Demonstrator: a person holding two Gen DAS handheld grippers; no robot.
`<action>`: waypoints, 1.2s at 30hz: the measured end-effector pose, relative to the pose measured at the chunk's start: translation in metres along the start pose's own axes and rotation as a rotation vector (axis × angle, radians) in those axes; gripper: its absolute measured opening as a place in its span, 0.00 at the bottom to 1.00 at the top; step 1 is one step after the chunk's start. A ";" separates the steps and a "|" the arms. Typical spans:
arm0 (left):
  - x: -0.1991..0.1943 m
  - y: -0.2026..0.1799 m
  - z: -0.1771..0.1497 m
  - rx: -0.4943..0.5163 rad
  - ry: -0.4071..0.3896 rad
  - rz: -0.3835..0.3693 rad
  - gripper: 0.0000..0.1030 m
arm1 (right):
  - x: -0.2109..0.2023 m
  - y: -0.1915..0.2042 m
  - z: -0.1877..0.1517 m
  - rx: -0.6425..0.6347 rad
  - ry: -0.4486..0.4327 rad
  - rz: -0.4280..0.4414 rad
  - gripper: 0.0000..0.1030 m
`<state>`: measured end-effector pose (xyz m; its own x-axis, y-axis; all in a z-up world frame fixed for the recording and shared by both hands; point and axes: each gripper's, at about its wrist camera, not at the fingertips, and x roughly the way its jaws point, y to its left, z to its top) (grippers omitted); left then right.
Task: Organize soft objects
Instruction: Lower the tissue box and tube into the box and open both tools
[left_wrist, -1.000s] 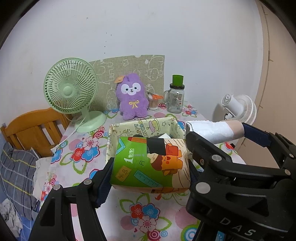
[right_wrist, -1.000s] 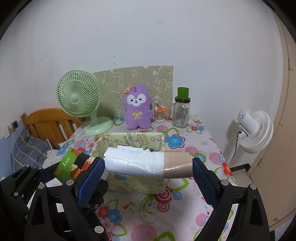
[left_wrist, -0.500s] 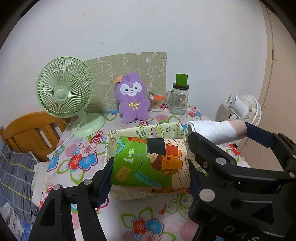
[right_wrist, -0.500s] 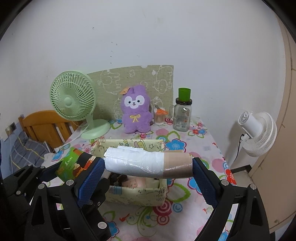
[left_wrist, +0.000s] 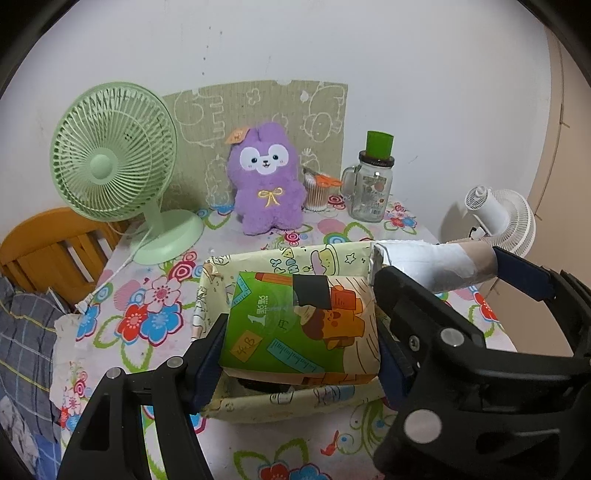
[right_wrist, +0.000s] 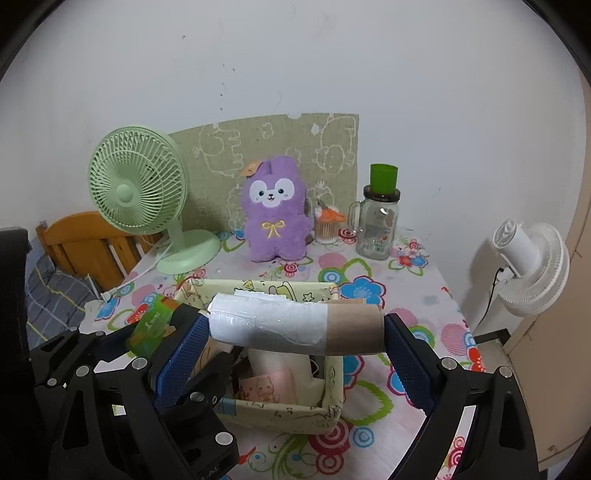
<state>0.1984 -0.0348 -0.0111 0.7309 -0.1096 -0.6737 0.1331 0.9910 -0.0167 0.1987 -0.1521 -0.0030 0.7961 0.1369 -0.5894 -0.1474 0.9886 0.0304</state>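
My left gripper (left_wrist: 299, 350) is shut on a green and orange tissue pack (left_wrist: 301, 326) and holds it over the patterned fabric basket (left_wrist: 284, 404). My right gripper (right_wrist: 295, 343) is shut on a roll (right_wrist: 295, 325) of white plastic on a brown cardboard tube, held crosswise above the same basket (right_wrist: 280, 413). The roll also shows in the left wrist view (left_wrist: 432, 264), and the tissue pack shows at the left of the right wrist view (right_wrist: 153, 325). The basket holds several soft items. A purple plush toy (left_wrist: 266, 181) sits at the back of the table.
A green desk fan (left_wrist: 114, 162) stands at the back left. A glass jar with a green lid (left_wrist: 371, 184) and a small cup of cotton swabs (left_wrist: 317, 192) stand at the back right. A white fan (right_wrist: 528, 258) is off the table's right side. A wooden chair (left_wrist: 48, 254) is at the left.
Both grippers have moved forward and lower over the basket with their loads. The basket now sits right beneath the tissue pack and the roll.
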 end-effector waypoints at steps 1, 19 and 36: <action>0.004 0.001 0.000 -0.003 0.003 -0.005 0.72 | 0.004 -0.001 0.000 0.003 0.005 0.002 0.93; 0.052 0.008 -0.003 -0.023 0.068 -0.021 0.80 | 0.046 -0.009 -0.003 0.005 0.074 0.006 0.93; 0.038 0.025 -0.015 0.005 0.082 0.067 0.91 | 0.069 0.026 -0.007 -0.037 0.099 0.115 0.93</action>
<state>0.2193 -0.0134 -0.0482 0.6812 -0.0363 -0.7312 0.0897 0.9954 0.0342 0.2458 -0.1179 -0.0480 0.7112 0.2403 -0.6606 -0.2569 0.9636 0.0739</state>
